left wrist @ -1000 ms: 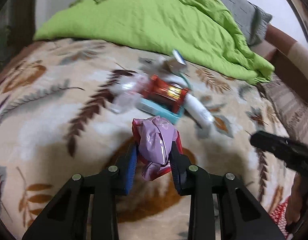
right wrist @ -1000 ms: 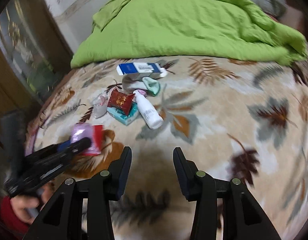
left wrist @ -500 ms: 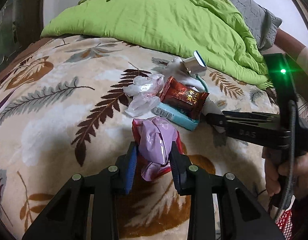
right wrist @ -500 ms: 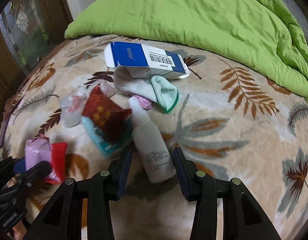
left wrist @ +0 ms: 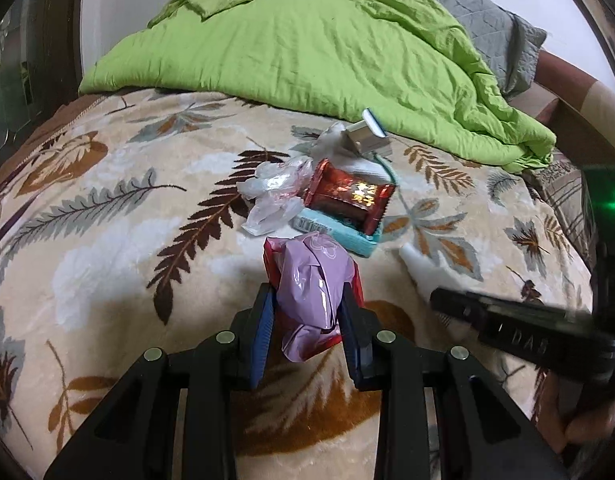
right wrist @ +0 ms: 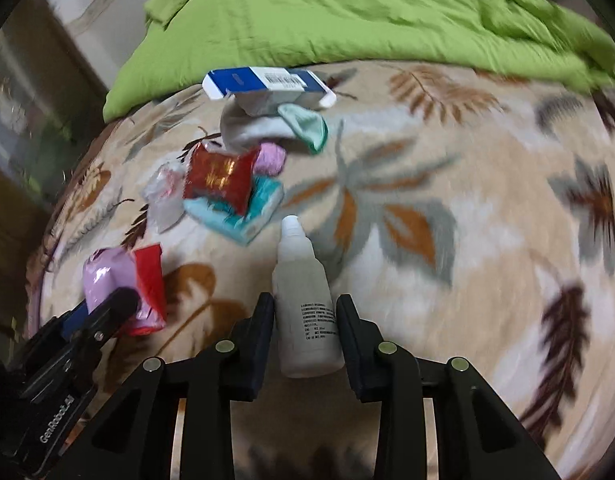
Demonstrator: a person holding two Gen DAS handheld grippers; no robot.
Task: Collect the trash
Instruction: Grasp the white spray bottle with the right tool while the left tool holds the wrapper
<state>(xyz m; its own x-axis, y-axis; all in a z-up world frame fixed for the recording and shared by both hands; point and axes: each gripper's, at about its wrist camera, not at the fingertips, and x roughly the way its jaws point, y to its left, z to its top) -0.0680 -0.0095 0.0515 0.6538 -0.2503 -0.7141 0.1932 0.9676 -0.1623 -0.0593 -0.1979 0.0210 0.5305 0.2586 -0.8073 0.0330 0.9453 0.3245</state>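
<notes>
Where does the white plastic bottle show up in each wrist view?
Left wrist: the white plastic bottle lies right of centre, its lower part hidden behind the right gripper.
Right wrist: bottle at bottom centre, between the right gripper's fingers.
Shared landmark: the red snack wrapper on the teal pack.

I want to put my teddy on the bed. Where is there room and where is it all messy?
Room: the leaf-print blanket right of the white bottle, below the green duvet, is bare. So is the stretch left of the clear plastic wrap. Crowded: the middle, where the red snack packet, teal box, sock and blue-and-white box pile together.
</notes>
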